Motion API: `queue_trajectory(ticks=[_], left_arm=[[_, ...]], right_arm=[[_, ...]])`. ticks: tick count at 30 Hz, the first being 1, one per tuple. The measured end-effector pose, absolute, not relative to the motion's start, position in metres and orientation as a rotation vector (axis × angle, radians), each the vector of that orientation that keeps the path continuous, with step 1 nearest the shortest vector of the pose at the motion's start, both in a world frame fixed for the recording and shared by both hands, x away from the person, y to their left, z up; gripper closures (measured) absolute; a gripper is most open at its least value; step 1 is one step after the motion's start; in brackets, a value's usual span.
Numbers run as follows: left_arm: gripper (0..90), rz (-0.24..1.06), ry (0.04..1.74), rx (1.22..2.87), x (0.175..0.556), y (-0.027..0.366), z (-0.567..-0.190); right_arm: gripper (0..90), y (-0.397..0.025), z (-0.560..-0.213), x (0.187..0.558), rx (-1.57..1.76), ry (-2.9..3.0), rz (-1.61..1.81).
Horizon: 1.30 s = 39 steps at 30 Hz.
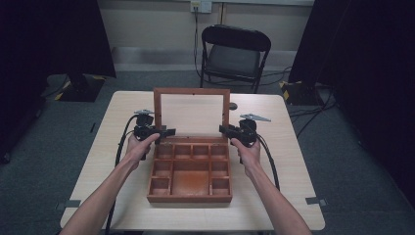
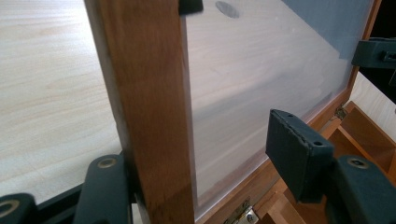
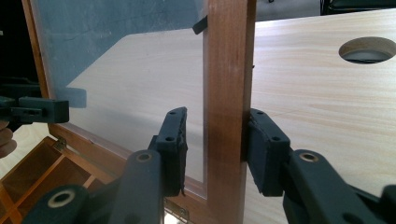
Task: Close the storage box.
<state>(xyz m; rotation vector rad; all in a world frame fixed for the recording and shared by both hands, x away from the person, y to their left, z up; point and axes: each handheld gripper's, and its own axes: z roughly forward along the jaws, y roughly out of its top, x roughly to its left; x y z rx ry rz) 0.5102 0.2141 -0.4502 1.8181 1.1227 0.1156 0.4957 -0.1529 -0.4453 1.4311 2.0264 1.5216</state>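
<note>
The left gripper has its jaws wide, straddling the left side of the upright glass lid of a wooden box in the counter's middle. The right gripper clamps the lid's right side.

Wooden compartment box, glass-paned lid upright, open, mid-table
</note>
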Motion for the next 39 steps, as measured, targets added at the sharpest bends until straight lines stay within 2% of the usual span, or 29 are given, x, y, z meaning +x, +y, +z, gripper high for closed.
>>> queue_trajectory(ticks=[6,13,19,20,22,25,27,32,39], left_arm=[[38.1,0.130,1.124,1.804,0.510,0.216,-0.447],[39.7,0.149,1.088,1.803,0.507,0.217,-0.442],[42.8,0.150,1.062,1.793,0.504,0.220,-0.436],[43.4,0.150,1.062,1.793,0.504,0.220,-0.436],[44.0,0.156,1.050,1.780,0.503,0.221,-0.432],[46.9,0.155,1.030,1.734,0.500,0.225,-0.424],[47.5,0.163,1.022,1.736,0.498,0.226,-0.420],[49.2,0.156,1.009,1.742,0.494,0.228,-0.415],[48.0,0.154,0.992,1.751,0.491,0.227,-0.407]], right_arm=[[63.8,-0.155,-0.442,0.494,1.418,2.018,1.533],[61.9,-0.155,-0.441,0.493,1.411,2.029,1.541],[40.9,-0.150,-0.437,0.494,1.412,2.078,1.575],[40.9,-0.150,-0.437,0.494,1.412,2.078,1.575],[33.8,-0.148,-0.432,0.495,1.396,2.082,1.591],[31.0,-0.145,-0.421,0.496,1.384,2.051,1.628],[32.1,-0.144,-0.420,0.497,1.375,2.047,1.630],[53.6,-0.146,-0.416,0.495,1.363,2.025,1.566],[54.3,-0.149,-0.412,0.488,1.352,2.031,1.567]])
